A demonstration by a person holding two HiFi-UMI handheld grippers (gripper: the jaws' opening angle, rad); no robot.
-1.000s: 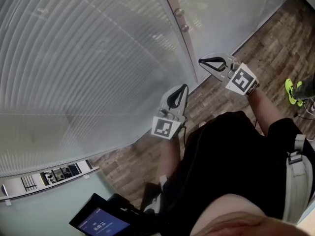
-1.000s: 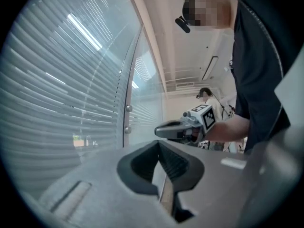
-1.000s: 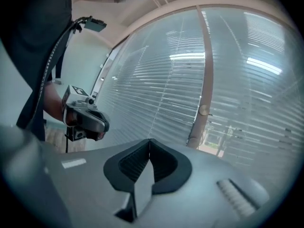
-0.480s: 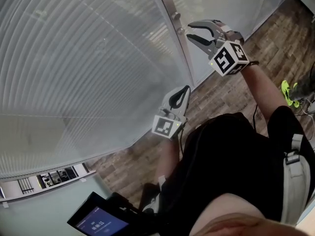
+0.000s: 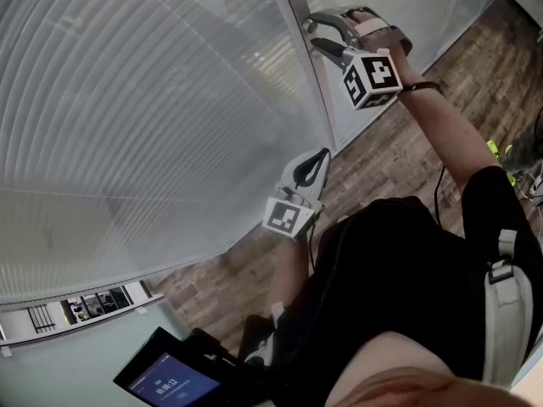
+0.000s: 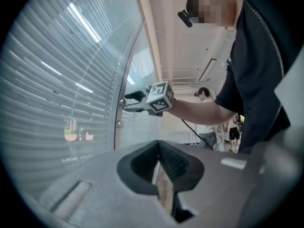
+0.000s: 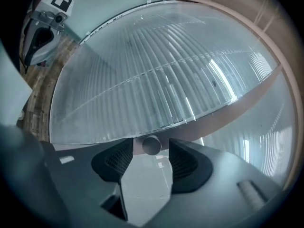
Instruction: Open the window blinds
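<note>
**Right jaws open round the blind knob**

The blinds [image 5: 144, 100] fill the head view from 8 to 12 o'clock, their slats down across the whole pane. A small round knob [image 7: 151, 145] sits on the post [image 5: 322, 100] at their right edge. The right gripper [image 5: 316, 30], at 1 o'clock, reaches to that post. Its jaws have just been opening and stand apart, with the knob between them and a gap on each side. The left gripper [image 5: 321, 153] hangs near the centre, apart from the blinds, its jaws closed on nothing. The left gripper view shows a second knob [image 6: 119, 124] lower on the post. The wood floor [image 5: 399, 142] runs from 2 to 7 o'clock, and a lit screen [image 5: 170, 384] lies at 7 o'clock.
</note>
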